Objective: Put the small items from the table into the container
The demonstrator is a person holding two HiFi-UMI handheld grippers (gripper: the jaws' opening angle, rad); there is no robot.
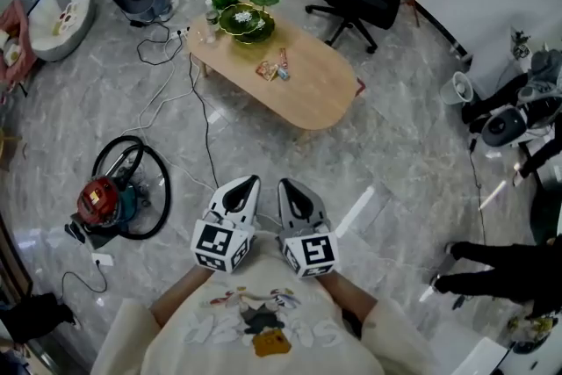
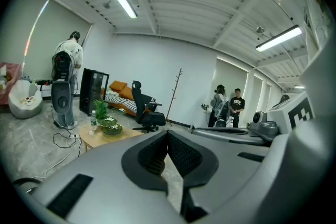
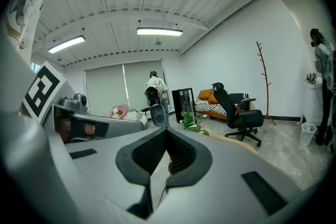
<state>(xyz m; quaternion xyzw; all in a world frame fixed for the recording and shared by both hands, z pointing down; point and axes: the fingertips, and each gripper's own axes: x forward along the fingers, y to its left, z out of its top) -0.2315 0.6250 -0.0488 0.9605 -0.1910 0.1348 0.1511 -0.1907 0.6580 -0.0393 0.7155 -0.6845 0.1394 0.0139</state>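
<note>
With the left gripper [image 1: 249, 182] and right gripper [image 1: 286, 185] both empty, fingers pressed together, and the small items [image 1: 272, 69] well ahead of them on the worktop [image 1: 318, 94] near the green bowl [image 1: 247, 22], closing in before spreading looked wisest.

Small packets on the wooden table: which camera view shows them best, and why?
The head view. It looks down on the packets lying on the table, unobstructed. The left gripper view shows the table's end with the green bowl but no packets; the right gripper view shows only a table edge.
</note>
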